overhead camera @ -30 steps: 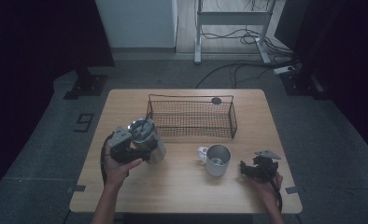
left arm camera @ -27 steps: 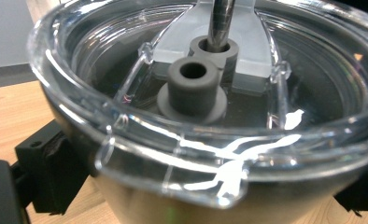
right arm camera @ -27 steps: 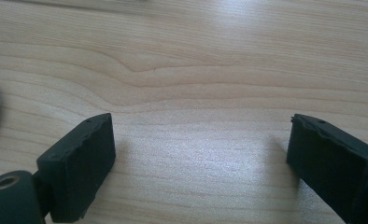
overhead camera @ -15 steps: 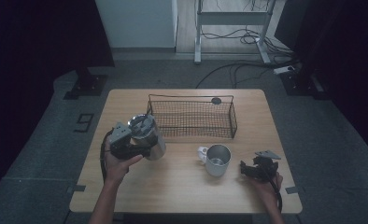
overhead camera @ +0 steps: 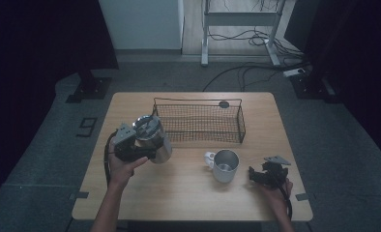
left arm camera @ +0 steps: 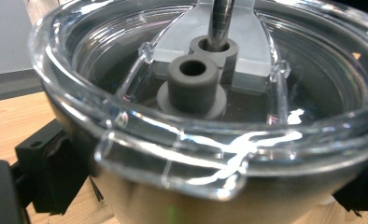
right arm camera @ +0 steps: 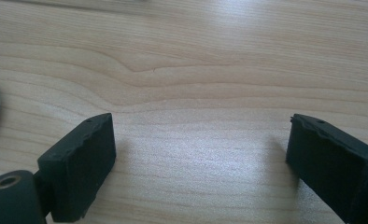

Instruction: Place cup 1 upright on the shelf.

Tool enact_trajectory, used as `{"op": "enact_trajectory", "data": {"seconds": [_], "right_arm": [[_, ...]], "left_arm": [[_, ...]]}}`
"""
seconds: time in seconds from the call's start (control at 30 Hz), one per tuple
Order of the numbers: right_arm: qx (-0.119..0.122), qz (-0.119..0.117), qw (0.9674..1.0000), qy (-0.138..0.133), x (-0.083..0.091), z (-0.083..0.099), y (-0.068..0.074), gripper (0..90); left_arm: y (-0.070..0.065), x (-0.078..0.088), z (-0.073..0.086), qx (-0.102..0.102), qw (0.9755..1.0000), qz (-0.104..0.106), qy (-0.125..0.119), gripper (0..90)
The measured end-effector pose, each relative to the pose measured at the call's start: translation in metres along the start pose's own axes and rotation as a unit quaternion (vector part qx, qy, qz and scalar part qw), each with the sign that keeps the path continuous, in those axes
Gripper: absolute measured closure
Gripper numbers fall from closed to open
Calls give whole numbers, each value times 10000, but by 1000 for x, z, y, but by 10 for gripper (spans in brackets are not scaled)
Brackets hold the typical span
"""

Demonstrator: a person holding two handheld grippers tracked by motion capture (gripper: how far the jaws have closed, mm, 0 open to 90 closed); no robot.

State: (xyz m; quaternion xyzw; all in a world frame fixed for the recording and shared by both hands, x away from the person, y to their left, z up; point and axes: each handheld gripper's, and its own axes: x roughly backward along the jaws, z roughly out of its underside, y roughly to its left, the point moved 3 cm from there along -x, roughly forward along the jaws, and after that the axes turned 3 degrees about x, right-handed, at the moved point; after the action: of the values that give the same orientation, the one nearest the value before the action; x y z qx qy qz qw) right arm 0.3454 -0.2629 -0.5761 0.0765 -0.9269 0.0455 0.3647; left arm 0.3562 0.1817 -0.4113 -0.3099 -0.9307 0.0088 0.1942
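My left gripper [overhead camera: 142, 147] is shut on a steel tumbler [overhead camera: 152, 140] with a clear lid and a metal straw, and holds it tilted over the left part of the wooden table [overhead camera: 179, 203]. In the left gripper view the lid [left arm camera: 205, 93] fills the frame close up, with a black jaw on each side of the tumbler's body [left arm camera: 182, 205]. A steel mug [overhead camera: 225, 165] with a white handle stands right of centre. My right gripper [overhead camera: 256, 175] rests low near the table's right front, beside the mug, jaws open over bare wood [right arm camera: 201, 163].
A black wire basket [overhead camera: 198, 121] stands at the back middle of the table, just beyond the tumbler. A small dark round disc [overhead camera: 223, 104] lies behind it. Cables and a metal stand's legs lie on the floor beyond the table.
The left gripper and tumbler have shifted slightly toward the basket. The right gripper has kept still.
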Motion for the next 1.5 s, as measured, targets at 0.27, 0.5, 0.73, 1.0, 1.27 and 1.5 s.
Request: {"op": "enact_trajectory", "data": {"seconds": [0.27, 0.5, 0.73, 1.0, 1.27, 1.5], "right_arm": [[-2, -3, 10000, 1, 0, 0, 0, 81], [-1, -1, 10000, 0, 0, 0, 0, 82], [0, -1, 10000, 1, 0, 0, 0, 82], [-6, 0, 10000, 4, 0, 0, 0, 82], [-6, 1, 10000, 4, 0, 0, 0, 82], [-6, 3, 10000, 3, 0, 0, 0, 81]], "left_arm": [[2, -1, -7, -4, 10000, -29, -21, 41], [2, -3, -11, -1, 10000, -14, -24, 41], [5, -7, -17, 28, 10000, 15, -8, 41], [6, -12, -23, 3, 10000, -17, 26, 41], [7, -16, -27, 45, 10000, 18, 71, 41], [10, -20, -31, 25, 10000, -26, 68, 41]]}}
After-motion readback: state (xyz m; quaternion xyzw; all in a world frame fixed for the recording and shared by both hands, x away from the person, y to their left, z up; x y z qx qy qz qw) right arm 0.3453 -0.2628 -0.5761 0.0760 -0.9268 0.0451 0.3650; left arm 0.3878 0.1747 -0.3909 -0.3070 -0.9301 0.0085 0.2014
